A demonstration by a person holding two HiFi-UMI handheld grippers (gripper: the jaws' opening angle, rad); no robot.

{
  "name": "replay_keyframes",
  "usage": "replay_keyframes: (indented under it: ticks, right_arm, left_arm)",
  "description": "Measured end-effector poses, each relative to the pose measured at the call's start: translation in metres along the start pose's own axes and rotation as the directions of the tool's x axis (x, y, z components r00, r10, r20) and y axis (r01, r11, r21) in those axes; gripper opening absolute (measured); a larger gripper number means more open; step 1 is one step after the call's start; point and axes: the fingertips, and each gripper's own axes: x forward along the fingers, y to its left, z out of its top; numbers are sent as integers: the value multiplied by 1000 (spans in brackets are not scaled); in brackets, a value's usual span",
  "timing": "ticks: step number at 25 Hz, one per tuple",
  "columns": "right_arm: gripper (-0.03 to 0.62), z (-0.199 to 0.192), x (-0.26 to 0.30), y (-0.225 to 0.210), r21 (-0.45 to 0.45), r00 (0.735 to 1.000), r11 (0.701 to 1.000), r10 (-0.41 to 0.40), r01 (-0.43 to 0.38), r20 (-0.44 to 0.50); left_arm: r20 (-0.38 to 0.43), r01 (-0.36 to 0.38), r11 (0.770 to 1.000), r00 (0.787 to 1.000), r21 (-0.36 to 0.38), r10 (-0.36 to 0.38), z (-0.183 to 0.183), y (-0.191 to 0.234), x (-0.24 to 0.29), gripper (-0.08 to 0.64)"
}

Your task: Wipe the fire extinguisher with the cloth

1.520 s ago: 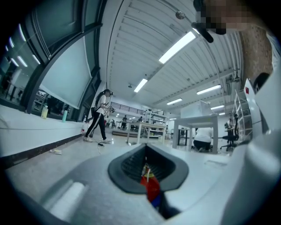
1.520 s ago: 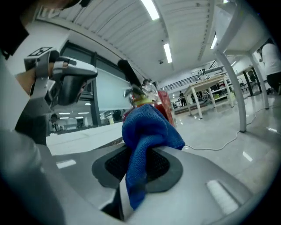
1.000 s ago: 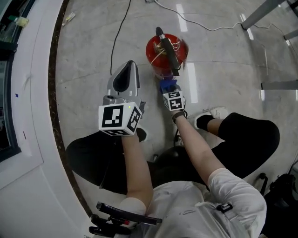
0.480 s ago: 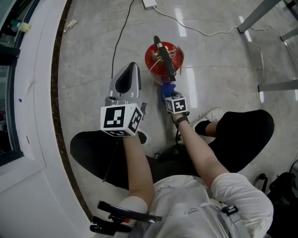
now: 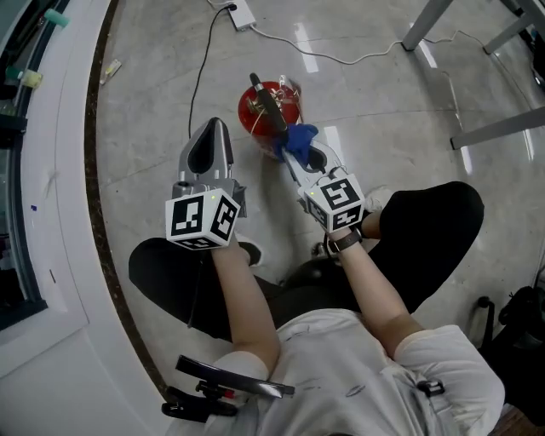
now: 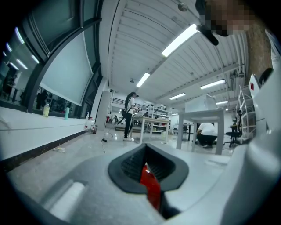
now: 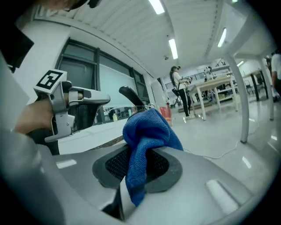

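The floor (image 5: pixel 383 111), grey polished stone, fills most of the head view. A white ledge (image 5: pixel 60 170) curves down the left edge of the frame. The person (image 5: pixel 341 375) crouches at lower centre, with both forearms reaching toward the upper centre.

The extinguisher (image 5: pixel 249 119) stands on the floor at upper centre. It is a red cylinder seen from above, with a black handle across its top.

The left gripper (image 5: pixel 210 128) sits left of the extinguisher, near it but apart from it. In the left gripper view its jaws are pressed together on nothing (image 6: pixel 147 169). A strip of red shows beyond the gap in the pads.

The right gripper (image 5: pixel 308 160) points up and to the left, at the extinguisher's lower right side. Its jaws pinch the cloth (image 5: pixel 295 136), which is blue. In the right gripper view the cloth (image 7: pixel 147 132) bunches above the pads and a tail hangs down between them. From above, the cloth overlaps the extinguisher's lower right edge; contact cannot be confirmed.

A black cable (image 5: pixel 197 81) runs up the floor to a white power strip (image 5: pixel 243 13) at the top edge. Grey table legs (image 5: pixel 494 128) cross the upper right corner.
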Motion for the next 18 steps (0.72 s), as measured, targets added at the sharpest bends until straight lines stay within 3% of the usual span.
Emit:
replay_keyframes:
  ticks: [3, 5, 7, 9, 11, 14, 18]
  right_arm:
    - [74, 11, 9, 6, -82, 1000, 997, 7, -5, 21]
    - [72, 0, 11, 6, -74, 1000, 997, 0, 2, 19]
    - [72, -34, 14, -1, 51, 999, 999, -15, 18, -47]
    - [72, -77, 21, -15, 189, 992, 980, -35, 57, -121]
    - [72, -117, 33, -29, 193, 979, 976, -64, 102, -192]
    - [72, -191, 50, -43, 166, 940, 973, -100, 161, -326]
    - [74, -287, 72, -60, 242, 862, 938, -98, 247, -498]
  left_arm:
    - [-11, -3, 1000, 1000, 16, 3, -2, -4, -5, 0]
    - [-14, 0, 1000, 1000, 20, 0, -3, -4, -8, 0]
    - [-18, 1, 1000, 1000, 19, -1, -6, -3, -9, 0]
    - [-32, 3, 1000, 999, 19, -3, -12, -2, -8, 0]
    - [-53, 7, 1000, 999, 20, -6, -22, -2, -6, 0]
    - [-84, 7, 1000, 996, 18, -5, -38, 3, -3, 0]
    - [-123, 1, 1000, 992, 4, 0, -57, 11, 1, 0]
